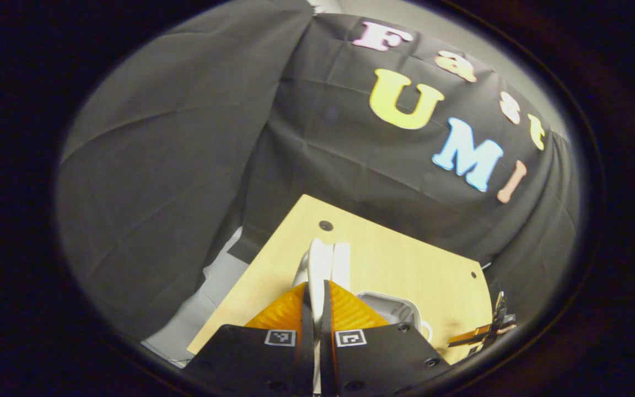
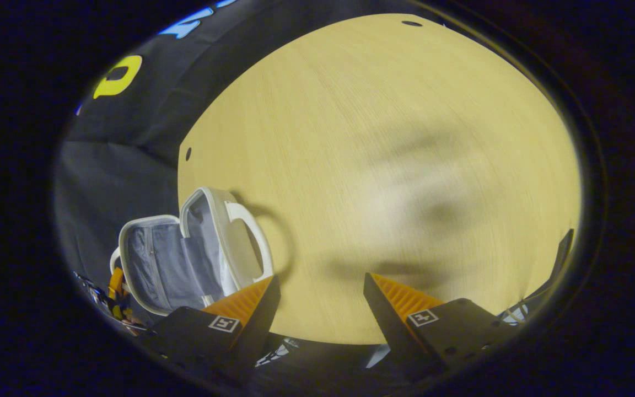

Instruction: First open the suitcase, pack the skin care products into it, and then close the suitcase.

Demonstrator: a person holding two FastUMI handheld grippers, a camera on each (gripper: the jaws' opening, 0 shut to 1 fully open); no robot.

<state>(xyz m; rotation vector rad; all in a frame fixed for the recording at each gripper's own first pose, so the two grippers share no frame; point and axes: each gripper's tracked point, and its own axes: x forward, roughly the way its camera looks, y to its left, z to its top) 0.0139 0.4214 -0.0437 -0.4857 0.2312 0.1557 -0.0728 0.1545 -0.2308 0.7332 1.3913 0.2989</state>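
Note:
The white suitcase (image 2: 163, 259) stands open on the wooden table (image 2: 378, 138), its grey lining showing and its handle (image 2: 251, 237) turned toward the table's middle. My left gripper (image 1: 317, 289) is shut on the thin white rim (image 1: 320, 264) of one suitcase half, seen edge-on. Beside it lies the other half (image 1: 394, 309) with the handle. In the right gripper view the left gripper (image 2: 114, 289) sits at the suitcase's far left edge. My right gripper (image 2: 320, 284) is open over bare table to the right of the suitcase, holding nothing; it also appears farther off (image 1: 485, 331) in the left gripper view.
The black cloth wall (image 1: 185, 138) closes in behind and to the left of the table (image 1: 405, 259). Small holes (image 1: 326, 225) mark the tabletop near its corners. Grey floor (image 1: 213, 286) shows past the table's left edge.

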